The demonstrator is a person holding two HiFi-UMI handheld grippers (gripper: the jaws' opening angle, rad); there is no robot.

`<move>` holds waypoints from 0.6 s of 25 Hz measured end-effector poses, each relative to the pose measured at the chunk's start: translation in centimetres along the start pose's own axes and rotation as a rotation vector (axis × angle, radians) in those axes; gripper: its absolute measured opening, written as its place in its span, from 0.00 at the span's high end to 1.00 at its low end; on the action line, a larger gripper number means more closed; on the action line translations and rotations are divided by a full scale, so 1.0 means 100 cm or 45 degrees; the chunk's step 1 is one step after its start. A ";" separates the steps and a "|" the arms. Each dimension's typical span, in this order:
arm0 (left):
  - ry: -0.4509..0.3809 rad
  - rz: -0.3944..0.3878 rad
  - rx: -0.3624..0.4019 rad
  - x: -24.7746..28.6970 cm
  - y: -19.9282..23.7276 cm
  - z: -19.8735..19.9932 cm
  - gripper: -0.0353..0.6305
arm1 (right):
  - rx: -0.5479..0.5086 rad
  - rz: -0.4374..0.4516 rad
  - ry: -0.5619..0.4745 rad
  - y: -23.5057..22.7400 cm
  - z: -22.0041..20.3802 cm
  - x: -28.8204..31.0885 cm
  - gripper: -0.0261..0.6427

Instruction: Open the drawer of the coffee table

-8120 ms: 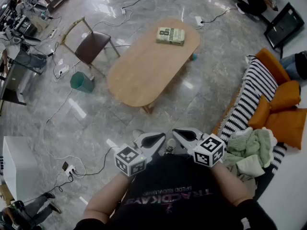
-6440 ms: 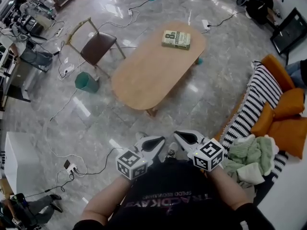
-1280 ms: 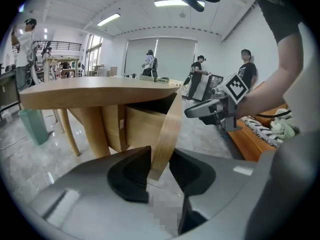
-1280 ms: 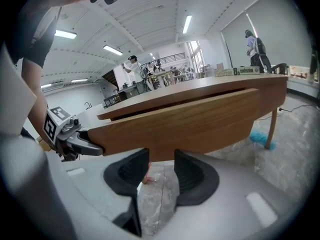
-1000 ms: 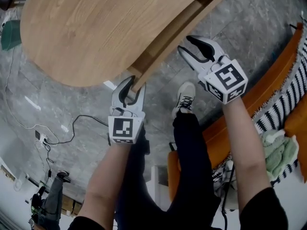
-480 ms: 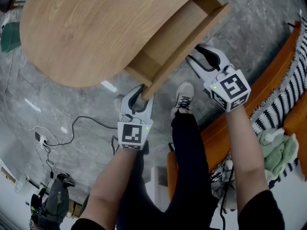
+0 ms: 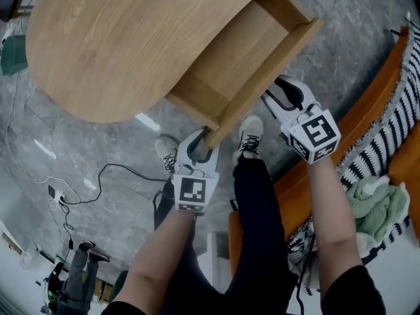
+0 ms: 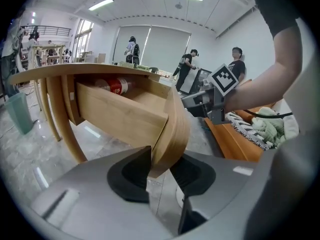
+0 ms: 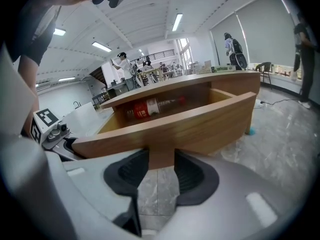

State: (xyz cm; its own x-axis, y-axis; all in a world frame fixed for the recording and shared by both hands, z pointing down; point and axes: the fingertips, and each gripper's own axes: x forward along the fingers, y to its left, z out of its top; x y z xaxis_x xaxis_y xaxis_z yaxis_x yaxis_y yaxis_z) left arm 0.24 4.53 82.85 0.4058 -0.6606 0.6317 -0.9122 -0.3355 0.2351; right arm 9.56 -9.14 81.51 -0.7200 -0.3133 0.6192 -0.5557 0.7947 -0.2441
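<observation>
The oval wooden coffee table [image 7: 131,38] fills the upper left of the head view. Its drawer [image 7: 269,77] stands pulled out toward me, and its inside shows. My left gripper [image 7: 200,144] is shut on the near left end of the curved drawer front [image 8: 172,124]; in the left gripper view the pads [image 8: 132,171] press on the wood. My right gripper [image 7: 283,96] is shut on the lower edge of the drawer front [image 9: 200,126], further right. A bottle with a red label [image 9: 150,108] lies inside the drawer.
An orange sofa with a striped blanket [image 7: 387,143] and a green cloth [image 7: 371,202] stands to the right. My legs and shoes [image 7: 252,133] are under the drawer. Cables [image 7: 98,176] cross the grey floor on the left. People stand in the background [image 8: 190,66].
The drawer has slid further out of the table toward me. Both grippers have come back with it, still gripping its front.
</observation>
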 end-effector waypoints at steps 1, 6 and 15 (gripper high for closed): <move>0.008 -0.002 -0.002 0.001 -0.001 -0.003 0.78 | 0.003 -0.004 0.004 0.000 -0.002 0.000 0.74; 0.020 -0.014 0.027 0.006 -0.017 -0.009 0.77 | 0.009 -0.021 0.022 -0.004 -0.019 -0.011 0.74; 0.067 -0.029 0.088 0.012 -0.031 -0.026 0.77 | 0.042 -0.040 0.051 -0.006 -0.039 -0.017 0.74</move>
State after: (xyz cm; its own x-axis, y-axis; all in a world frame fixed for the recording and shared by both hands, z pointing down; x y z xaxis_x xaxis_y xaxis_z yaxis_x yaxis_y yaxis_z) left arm 3.39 6.45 84.81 0.4210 -0.6170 0.6649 -0.8960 -0.3969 0.1991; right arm 12.77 -7.08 83.52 -0.6852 -0.3158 0.6563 -0.5913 0.7673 -0.2481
